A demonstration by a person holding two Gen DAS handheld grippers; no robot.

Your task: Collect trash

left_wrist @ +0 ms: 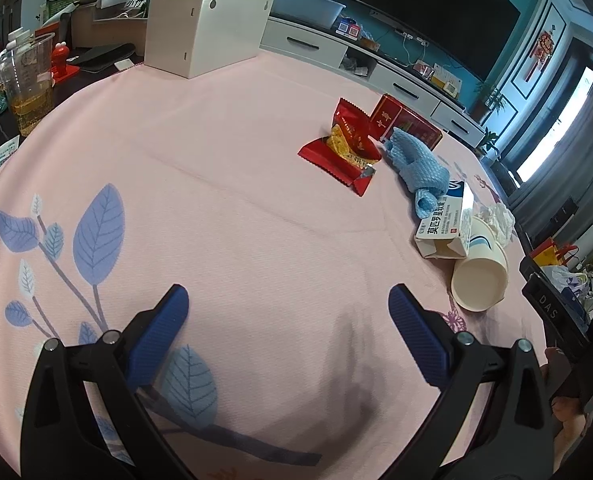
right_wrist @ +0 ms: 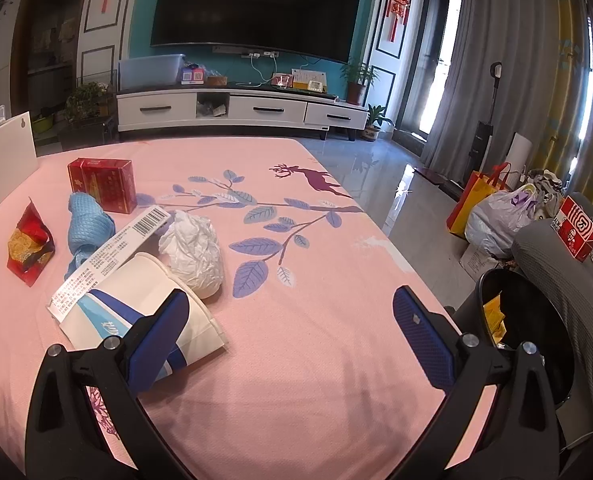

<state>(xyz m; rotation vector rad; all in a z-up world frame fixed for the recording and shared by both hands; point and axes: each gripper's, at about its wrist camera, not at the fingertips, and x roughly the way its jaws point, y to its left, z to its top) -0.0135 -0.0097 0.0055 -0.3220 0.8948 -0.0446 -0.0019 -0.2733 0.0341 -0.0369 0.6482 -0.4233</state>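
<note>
Trash lies on a pink tablecloth (left_wrist: 236, 184): a torn red snack wrapper (left_wrist: 342, 148) (right_wrist: 28, 246), a red carton (left_wrist: 406, 124) (right_wrist: 104, 184), a crumpled blue cloth (left_wrist: 418, 170) (right_wrist: 86, 226), a white medicine box (left_wrist: 442, 226) (right_wrist: 112, 254), a tipped paper cup (left_wrist: 480, 280) (right_wrist: 148, 304) and a crumpled white tissue (left_wrist: 500, 220) (right_wrist: 194, 250). My left gripper (left_wrist: 288, 320) is open above bare cloth, the trash far to its upper right. My right gripper (right_wrist: 290, 320) is open, its left finger just in front of the cup. A black bin (right_wrist: 532, 336) sits off the table's right edge.
A white wooden box (left_wrist: 206, 30) stands at the table's far side, with a plastic cup of yellowish liquid (left_wrist: 28, 84) on a cluttered dark surface to the left. Bags (right_wrist: 496, 216) and a grey chair back (right_wrist: 568, 296) crowd the floor at right. A person's hand (left_wrist: 564, 392) holds the other gripper.
</note>
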